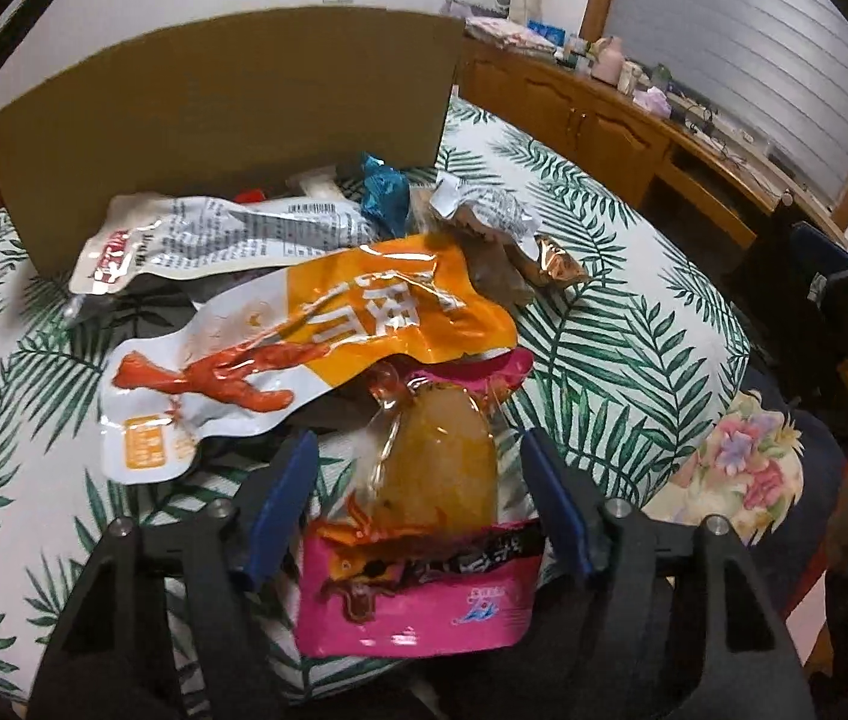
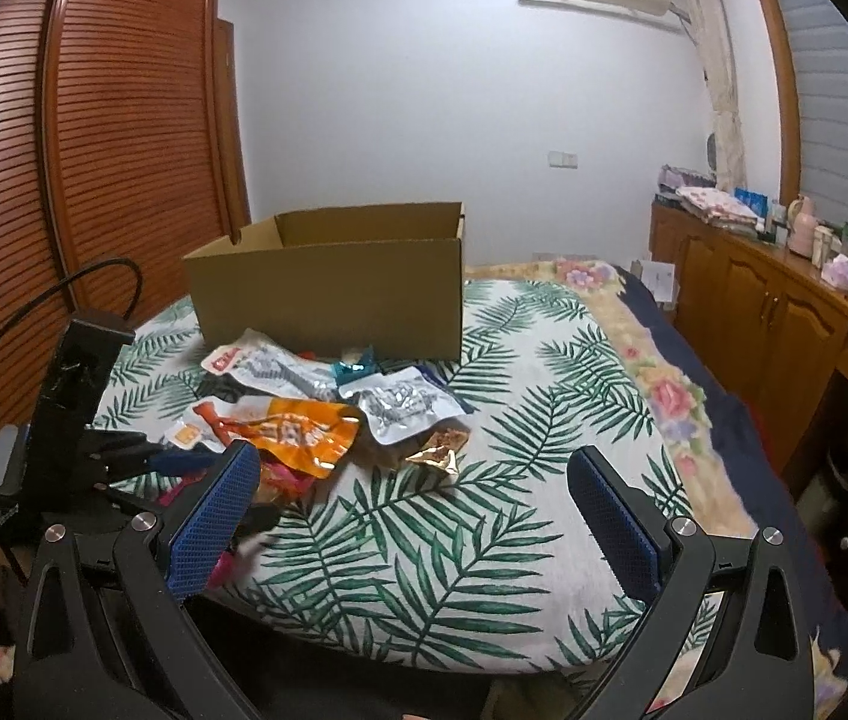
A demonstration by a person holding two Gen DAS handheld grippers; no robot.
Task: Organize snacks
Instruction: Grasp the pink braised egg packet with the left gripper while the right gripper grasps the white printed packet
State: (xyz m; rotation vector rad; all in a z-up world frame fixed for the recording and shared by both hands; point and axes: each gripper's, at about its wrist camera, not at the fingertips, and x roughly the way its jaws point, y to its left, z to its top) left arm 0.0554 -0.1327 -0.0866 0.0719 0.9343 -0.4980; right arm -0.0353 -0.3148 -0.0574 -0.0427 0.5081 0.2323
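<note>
Leaf-print bedspread [image 2: 484, 516] carries my cardboard box [image 2: 327, 294] and snack pile; the pink snack packet [image 1: 417, 570] lies lengthwise between my left gripper [image 1: 417, 468] fingers, spread apart, not touching; right gripper [image 2: 411, 480] gapes, empty

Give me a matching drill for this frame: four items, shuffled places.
Items:
1 pink snack pack
2 cardboard box
3 gold wrapper
4 orange crayfish pack

Places:
A behind the snack pile
B between the left gripper's open fingers
C right edge of the pile
D just beyond the pink pack

Pairs: 1-B, 2-A, 3-C, 4-D
</note>
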